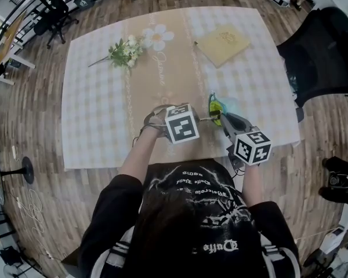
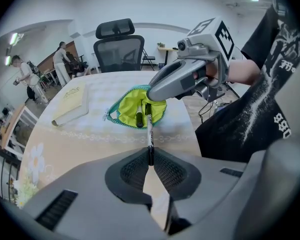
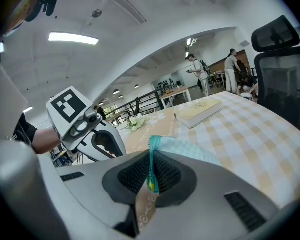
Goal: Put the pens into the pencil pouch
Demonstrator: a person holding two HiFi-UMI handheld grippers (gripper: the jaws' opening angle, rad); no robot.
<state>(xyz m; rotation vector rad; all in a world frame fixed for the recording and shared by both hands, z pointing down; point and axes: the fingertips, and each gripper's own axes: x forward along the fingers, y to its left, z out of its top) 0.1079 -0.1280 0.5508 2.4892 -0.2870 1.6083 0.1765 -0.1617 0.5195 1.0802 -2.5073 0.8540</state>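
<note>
Left gripper (image 2: 149, 156) tilts steeply down, right gripper (image 3: 151, 176) shallower, both jaws clamped

Lime-yellow lining and a teal zip edge mark the pouch (image 2: 124, 108), whose outside is a pale teal check. The pen (image 2: 150, 134) has a white barrel with black print and a black end. The surface (image 1: 98, 109) wears a grey-and-white check, with a tan middle band printed with a white daisy. The book (image 1: 222, 44) is tan, the flowers (image 1: 125, 52) white and green. The left gripper (image 2: 150, 154) and right gripper (image 3: 151, 179) are grey, with black ribbed pads and black-and-white marker cubes.
</note>
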